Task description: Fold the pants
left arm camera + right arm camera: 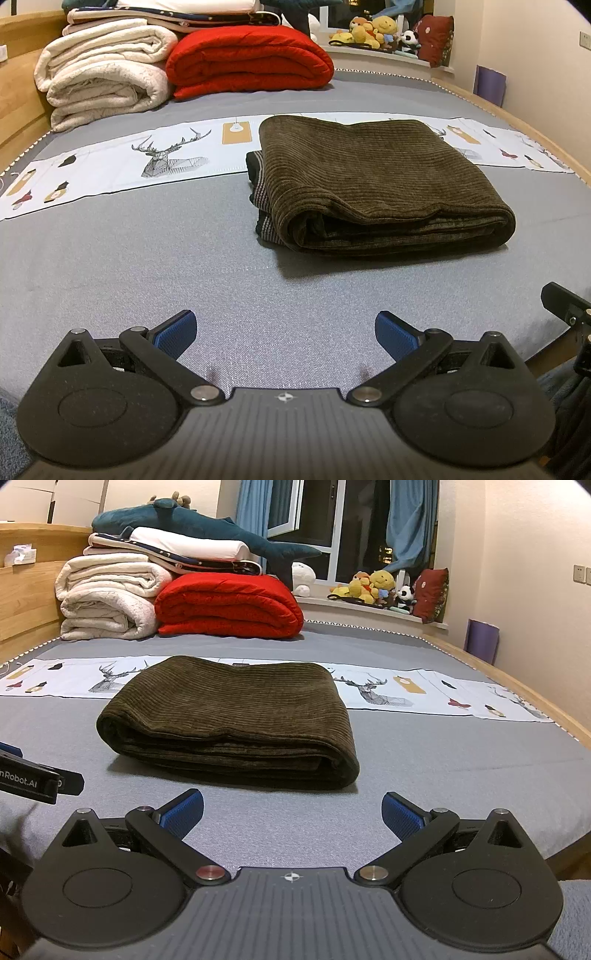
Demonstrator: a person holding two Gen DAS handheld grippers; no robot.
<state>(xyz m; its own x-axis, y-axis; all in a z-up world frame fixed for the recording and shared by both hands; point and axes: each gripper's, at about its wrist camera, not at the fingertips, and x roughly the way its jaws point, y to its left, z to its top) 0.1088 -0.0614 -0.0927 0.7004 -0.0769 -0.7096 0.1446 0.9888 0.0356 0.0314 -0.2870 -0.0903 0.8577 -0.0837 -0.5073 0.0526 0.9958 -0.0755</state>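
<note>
- While pants (376,184) lie folded in a compact stack on the bed (147,258), frame centre, task looks complete.
- Left claw (284,334) spread, empty, clear of cloth.
- Right claw (291,814) spread, empty, likewise withdrawn.

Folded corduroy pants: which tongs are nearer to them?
Right, slightly. The right tongs face the pants straight on, just short of the folded edge; the left tongs sit back and off to their left, both open.

The pants (229,720) lie on the bed (443,768) before me. Behind them sit folded blankets (225,605).
</note>
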